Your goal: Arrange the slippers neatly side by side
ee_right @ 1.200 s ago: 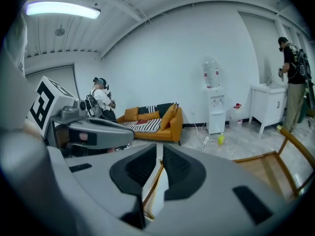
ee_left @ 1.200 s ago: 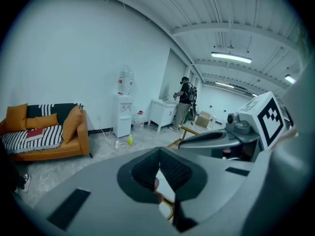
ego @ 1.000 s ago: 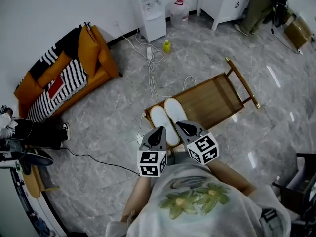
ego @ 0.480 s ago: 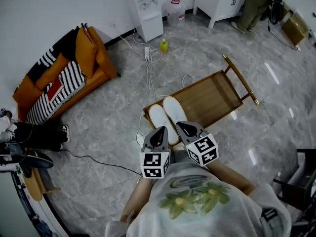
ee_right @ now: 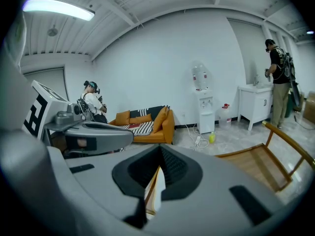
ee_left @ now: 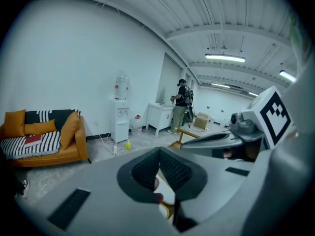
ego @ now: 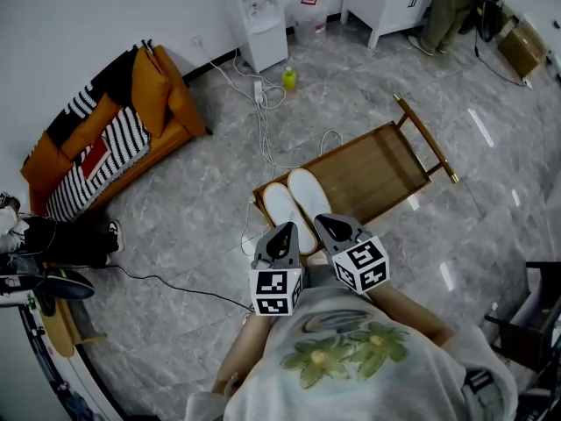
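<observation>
The two white slippers [ego: 282,210] lie side by side, long edges touching and parallel, at the near left end of a low wooden rack [ego: 377,169] on the grey marble floor [ego: 193,226]. Their toes point away from the person, up and to the right in the head view. The rest of the rack's wooden surface is bare, with a railed end farthest from the slippers.

The left gripper [ego: 282,233] hangs over the near end of the left slipper, and the right gripper [ego: 331,226] sits just beside the near end of the right one. Whether either touches a slipper cannot be told. In the left gripper view the jaws are closed tip to tip with nothing between them; the right gripper view shows the same, pads pressed together and empty. Both point downward past the person's chest.

White cables [ego: 267,130] run from the rack's left corner toward a yellow bottle [ego: 288,79] and a white water dispenser [ego: 259,16] by the wall. An orange sofa [ego: 166,103] with striped cushions stands well to the left. Near a white cabinet [ego: 386,3] at the top right, another person [ego: 447,11] stands.
</observation>
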The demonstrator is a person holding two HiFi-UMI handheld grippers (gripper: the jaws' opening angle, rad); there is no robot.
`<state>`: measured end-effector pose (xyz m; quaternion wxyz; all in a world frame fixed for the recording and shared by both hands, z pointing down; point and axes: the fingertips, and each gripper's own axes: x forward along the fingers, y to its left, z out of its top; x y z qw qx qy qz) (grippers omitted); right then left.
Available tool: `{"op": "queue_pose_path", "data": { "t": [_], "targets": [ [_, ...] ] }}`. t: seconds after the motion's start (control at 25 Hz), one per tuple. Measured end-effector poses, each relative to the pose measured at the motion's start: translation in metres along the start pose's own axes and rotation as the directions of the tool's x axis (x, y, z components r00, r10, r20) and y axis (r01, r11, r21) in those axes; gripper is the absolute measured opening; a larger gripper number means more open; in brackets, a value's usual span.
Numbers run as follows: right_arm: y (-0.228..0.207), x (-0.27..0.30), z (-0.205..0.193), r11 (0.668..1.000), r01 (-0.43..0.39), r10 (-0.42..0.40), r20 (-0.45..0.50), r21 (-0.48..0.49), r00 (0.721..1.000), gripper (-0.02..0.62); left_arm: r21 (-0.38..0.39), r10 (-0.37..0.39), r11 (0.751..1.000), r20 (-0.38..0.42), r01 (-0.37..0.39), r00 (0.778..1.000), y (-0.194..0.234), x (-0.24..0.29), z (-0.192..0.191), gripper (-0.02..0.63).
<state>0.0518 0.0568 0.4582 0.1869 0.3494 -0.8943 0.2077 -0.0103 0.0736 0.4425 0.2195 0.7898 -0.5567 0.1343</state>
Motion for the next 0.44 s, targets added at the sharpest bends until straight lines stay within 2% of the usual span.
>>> {"op": "queue_pose_path", "data": {
  "t": [0.44],
  "targets": [
    [0.0, 0.0001, -0.0053, 1.0, 0.007, -0.006, -0.012, 0.004, 1.0, 0.005, 0.005, -0.007, 1.0, -0.018, 0.008, 1.0, -0.0004, -0.0028, -0.01, 0.016]
  ]
}}
